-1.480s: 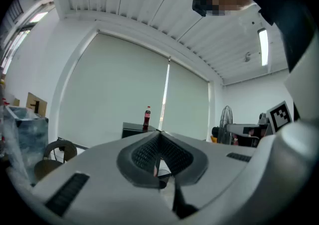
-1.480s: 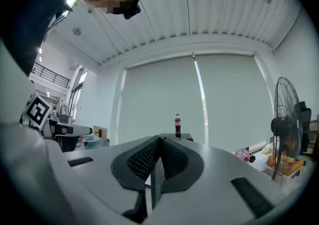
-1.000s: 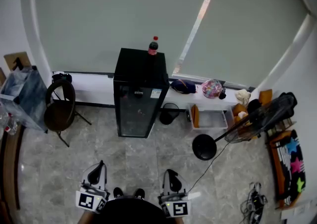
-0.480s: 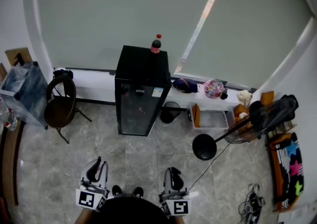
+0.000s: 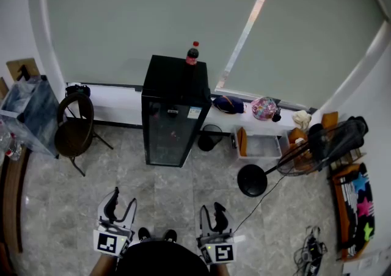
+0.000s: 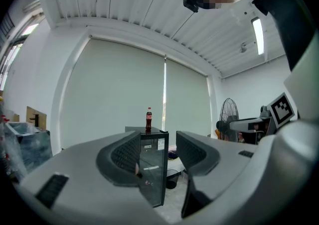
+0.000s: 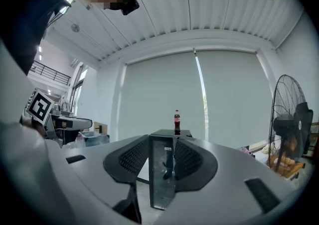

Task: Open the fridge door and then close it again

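We hold both tools low at the bottom of the head view, well apart from the fridge (image 5: 173, 70), w/ bare tile floor (image 5: 177, 186) btwn us & it. The left gripper (image 5: 121, 200) has its jaws opening right now. There's a clear gap btwn the 2 ribbed pads & nothing in them; in the left gripper view we only see the fridge far off thru that gap. The right gripper (image 5: 212, 210) is much the same: jaws opening, gap a bit narrower, nothing gripped, fridge distant behind the pads. Both point level toward the fridge, side by side, not touching ea. other

The fridge is a tall black cabinet w/ a glass door (image 5: 166, 137), standing upright against the low white ledge (image 5: 116, 99) under the big window blinds. The door sits flush & shut. 1 cola bottle (image 5: 192, 53) w/ a red cap stands upright on the fridge top, near its far right corner

Left of the fridge is a dark round chair (image 5: 74, 128). To the right, a small black bin (image 5: 209, 138) sits on the floor just beside it, w/ a dark bag (image 5: 227, 105) & a pink bag (image 5: 263, 108) on the ledge. Further right are a white tray (image 5: 259, 146) & a black standing fan (image 5: 330, 140) w/ its round base (image 5: 252, 181) on the tiles
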The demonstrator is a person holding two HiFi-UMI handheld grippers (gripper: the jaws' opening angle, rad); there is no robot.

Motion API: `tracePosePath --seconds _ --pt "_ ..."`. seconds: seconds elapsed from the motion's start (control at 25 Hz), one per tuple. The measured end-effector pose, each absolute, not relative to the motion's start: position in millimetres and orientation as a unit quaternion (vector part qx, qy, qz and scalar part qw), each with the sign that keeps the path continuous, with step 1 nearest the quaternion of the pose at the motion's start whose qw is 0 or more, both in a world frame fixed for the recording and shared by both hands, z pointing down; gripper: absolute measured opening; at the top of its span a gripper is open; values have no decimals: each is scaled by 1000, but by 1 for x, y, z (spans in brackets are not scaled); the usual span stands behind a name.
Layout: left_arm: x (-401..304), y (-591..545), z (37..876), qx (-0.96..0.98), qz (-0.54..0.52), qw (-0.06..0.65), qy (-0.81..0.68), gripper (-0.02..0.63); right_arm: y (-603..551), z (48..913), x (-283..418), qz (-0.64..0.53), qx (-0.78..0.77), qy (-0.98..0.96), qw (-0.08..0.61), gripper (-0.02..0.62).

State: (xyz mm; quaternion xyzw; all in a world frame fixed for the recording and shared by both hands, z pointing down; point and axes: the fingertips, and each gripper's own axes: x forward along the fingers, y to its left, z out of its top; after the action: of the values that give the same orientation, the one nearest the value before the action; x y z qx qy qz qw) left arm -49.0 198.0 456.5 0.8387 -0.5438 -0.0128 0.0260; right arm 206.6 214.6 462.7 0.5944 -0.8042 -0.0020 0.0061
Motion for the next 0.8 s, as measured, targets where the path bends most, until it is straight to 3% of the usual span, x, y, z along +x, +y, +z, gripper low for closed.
tracePosePath --seconds 0.48,0.8 --pt "-51 195 463 833 7 24 -552 342 210 461 207 -3 593 -805 4 333" --pt "-59 194 464 829 21 13 -559 468 211 459 207 -1 596 -803 -7 408"
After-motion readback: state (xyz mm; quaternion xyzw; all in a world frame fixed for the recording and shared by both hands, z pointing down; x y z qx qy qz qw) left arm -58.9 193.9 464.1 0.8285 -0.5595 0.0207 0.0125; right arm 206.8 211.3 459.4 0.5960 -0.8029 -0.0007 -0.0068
